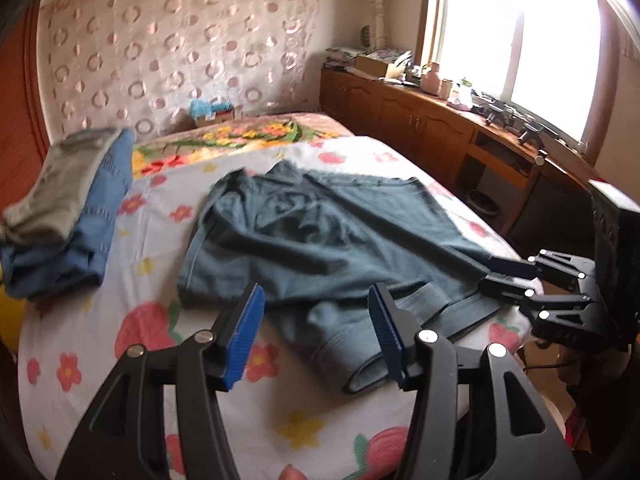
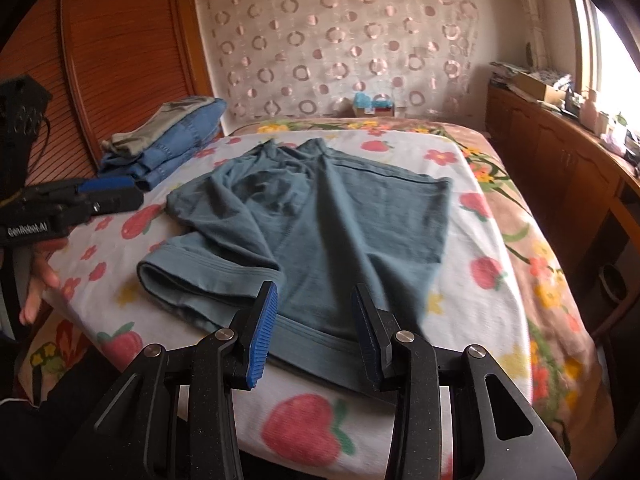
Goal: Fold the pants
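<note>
The teal pants (image 2: 304,236) lie on the bed (image 2: 472,304), near its front edge, on a sheet printed with strawberries and flowers. They look already folded at least once: the cloth makes a wide, short shape, with the legs doubled over and one cuff end (image 1: 360,360) curled at the near left corner. The fabric has many wrinkles and the edges do not meet cleanly, so I judge the fold is only in the middle. It probably needs smoothing and one more fold before the pants can join the stack of folded clothes (image 1: 68,216), blue jeans with a grey piece on top, which sits at the left side of the bed, well apart.

The left claw (image 1: 316,336) is spread, nothing is between its blue pads, and it hangs just over the near cuff. The right claw (image 2: 316,328) is partly spread over the near hem of the pants; its pads are not pressing the cloth, so it holds nothing. In the left view this right claw shows from the side, beside the right edge of the pants.

Under the sheet is a brown flowered blanket. Behind the bed hangs a curtain with ring patterns (image 2: 340,40), and a small box with blue things stands at the head. A wooden cabinet (image 1: 420,120) full of small objects runs under a bright window (image 1: 520,28), and a reddish wooden wardrobe is on the left
</note>
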### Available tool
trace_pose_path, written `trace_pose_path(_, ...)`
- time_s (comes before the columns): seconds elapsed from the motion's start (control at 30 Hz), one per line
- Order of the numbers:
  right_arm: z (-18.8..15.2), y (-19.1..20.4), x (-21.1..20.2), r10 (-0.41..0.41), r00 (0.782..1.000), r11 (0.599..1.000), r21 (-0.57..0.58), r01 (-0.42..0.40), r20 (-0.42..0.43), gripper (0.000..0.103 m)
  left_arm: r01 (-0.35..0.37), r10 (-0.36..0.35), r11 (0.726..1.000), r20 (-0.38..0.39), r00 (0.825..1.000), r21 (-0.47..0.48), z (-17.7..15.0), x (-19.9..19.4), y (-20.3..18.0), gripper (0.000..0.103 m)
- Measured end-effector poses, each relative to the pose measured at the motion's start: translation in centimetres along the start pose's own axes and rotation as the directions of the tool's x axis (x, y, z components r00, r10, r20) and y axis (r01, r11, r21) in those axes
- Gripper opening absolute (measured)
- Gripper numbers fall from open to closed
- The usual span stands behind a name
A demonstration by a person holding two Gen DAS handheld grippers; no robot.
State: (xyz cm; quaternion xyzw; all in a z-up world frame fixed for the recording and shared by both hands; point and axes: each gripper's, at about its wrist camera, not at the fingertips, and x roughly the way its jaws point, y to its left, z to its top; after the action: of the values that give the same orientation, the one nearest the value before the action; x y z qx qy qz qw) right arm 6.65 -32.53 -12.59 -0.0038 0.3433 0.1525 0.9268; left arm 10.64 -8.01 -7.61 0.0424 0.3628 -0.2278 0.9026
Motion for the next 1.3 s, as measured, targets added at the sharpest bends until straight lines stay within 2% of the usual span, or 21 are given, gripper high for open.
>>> trace_pose_path(0.17, 0.7, 1.2, 1.2, 0.03, 0.999, 0.999, -0.016, -0.03, -0.012, 0.038, -0.039, 0.038, 0.999, -0.033, 0.999, -0.025, -1.6, 1.2, 1.6, 0.054)
trace_pose_path(0.47, 0.9, 2.3, 3.7, 0.074, 0.995, 0.997, -0.029, -0.075, -0.061, 0.037, -0.042, 0.039, 0.999, -0.091, 0.995, -0.035, -3.8, 2.7, 2.0, 0.054)
trace_pose_path(0.8, 0.5, 2.6, 5.4, 0.069, 0.992, 0.997, -0.023, -0.072, -0.106, 0.026, -0.065, 0.058, 0.996, -0.117, 0.991, -0.06, -4.5, 3.7, 2.4, 0.054)
trace_pose_path(0.97, 0.6, 2.5, 5.1, 0.081, 0.992, 0.996, -0.024, -0.083, -0.094, 0.012, -0.1, 0.099, 0.995, -0.1, 0.99, -0.009, -5.1, 3.8, 1.7, 0.054)
trace_pose_path(1.17, 0.9, 2.8, 4.2, 0.075, 0.996, 0.997, -0.032, -0.076, -0.042, 0.009, -0.101, 0.098, 0.995, -0.095, 0.991, -0.019, -5.1, 3.8, 1.9, 0.054)
trace_pose_path(1.3, 1.6, 2.8, 2.8, 0.052, 0.999, 0.997, -0.055, -0.051, 0.013, 0.008, -0.104, 0.098, 0.993, -0.092, 0.991, -0.061, -4.8, 3.2, 2.6, 0.054)
